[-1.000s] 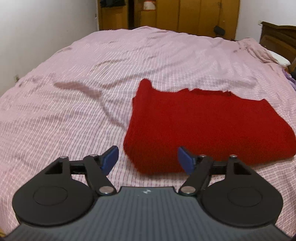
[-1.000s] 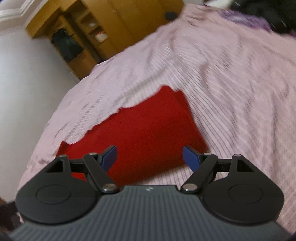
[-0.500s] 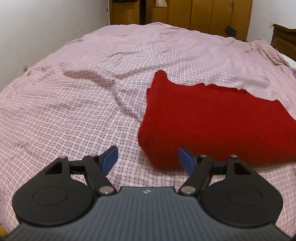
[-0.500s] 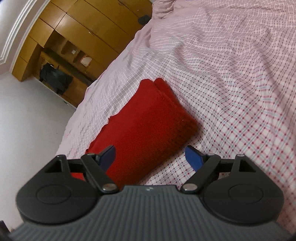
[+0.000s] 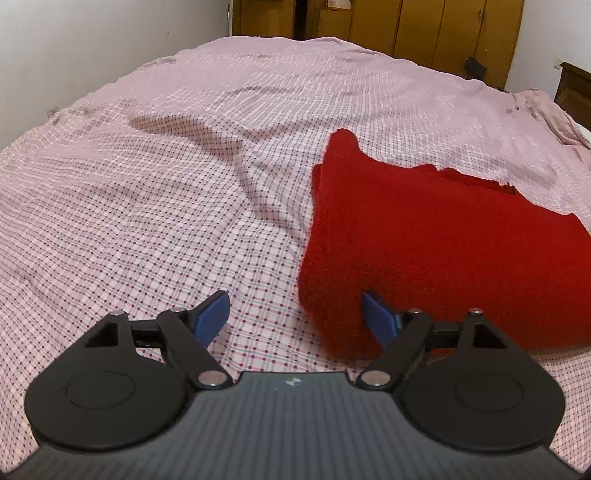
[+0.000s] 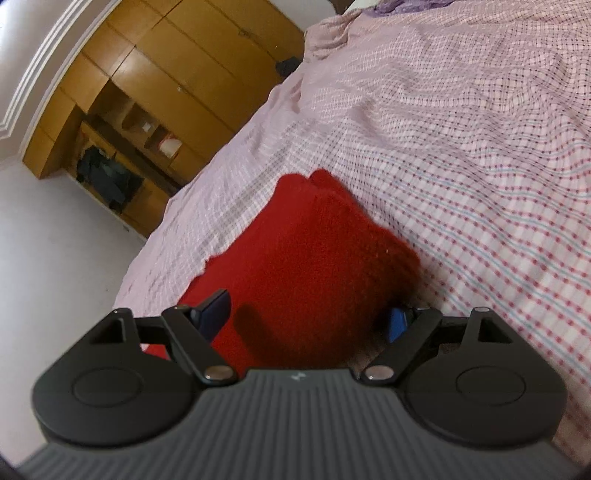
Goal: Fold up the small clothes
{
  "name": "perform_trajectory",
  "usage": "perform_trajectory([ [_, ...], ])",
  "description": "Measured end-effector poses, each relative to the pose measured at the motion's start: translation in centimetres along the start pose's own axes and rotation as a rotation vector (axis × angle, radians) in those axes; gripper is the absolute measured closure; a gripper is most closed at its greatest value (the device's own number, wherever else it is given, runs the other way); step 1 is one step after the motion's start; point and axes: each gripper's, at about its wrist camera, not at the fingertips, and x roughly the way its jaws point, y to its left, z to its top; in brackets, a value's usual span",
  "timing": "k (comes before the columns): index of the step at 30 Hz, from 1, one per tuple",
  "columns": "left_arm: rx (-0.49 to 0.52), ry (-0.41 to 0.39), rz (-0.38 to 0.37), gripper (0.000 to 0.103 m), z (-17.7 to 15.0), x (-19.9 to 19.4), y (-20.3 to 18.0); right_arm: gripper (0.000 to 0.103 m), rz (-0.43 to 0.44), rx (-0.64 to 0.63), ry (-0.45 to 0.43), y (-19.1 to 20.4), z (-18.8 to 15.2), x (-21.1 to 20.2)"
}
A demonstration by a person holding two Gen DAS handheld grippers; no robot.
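Note:
A folded red knit garment [image 5: 436,240] lies on the pink checked bedsheet [image 5: 147,184]. My left gripper [image 5: 295,314] is open at the garment's near left corner, with the right blue fingertip [image 5: 376,314] against the red fabric and the left one over the sheet. In the right wrist view the garment [image 6: 314,258] fills the gap of my open right gripper [image 6: 308,317]. Its near right corner sits between the jaws, and the right blue fingertip [image 6: 397,323] is partly hidden behind the fabric edge.
The bedsheet [image 6: 480,166] has wrinkles left of the garment [image 5: 258,177]. Wooden wardrobes [image 5: 424,29] stand beyond the bed's far edge. A white wall [image 5: 92,48] is at the left. A dark headboard [image 5: 576,96] is at the far right.
Both grippers have moved closer to the garment and lower. The right gripper now straddles the garment's corner; the left gripper's right fingertip now touches the fabric. Both jaws stayed open.

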Motion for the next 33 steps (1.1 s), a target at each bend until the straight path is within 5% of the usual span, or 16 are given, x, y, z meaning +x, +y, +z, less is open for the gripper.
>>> perform_trajectory([
  [3, -0.004, 0.003, -0.009, 0.018, 0.0, 0.0, 0.2, 0.018, 0.013, 0.056, -0.022, -0.3, 0.4, 0.5],
  [7, 0.002, 0.001, -0.010, 0.018, 0.1, 0.0, 0.2, 0.066, 0.031, 0.165, -0.026, -1.6, 1.2, 0.7],
  [8, 0.005, 0.000, -0.011, 0.018, 0.1, -0.1, 0.2, 0.070, 0.045, 0.178, -0.022, -1.8, 1.4, 0.6],
  [33, 0.020, -0.087, -0.032, 0.018, 1.3, -4.2, 2.7, 0.078, 0.176, -0.396, -0.063, 14.3, 2.7, -2.3],
])
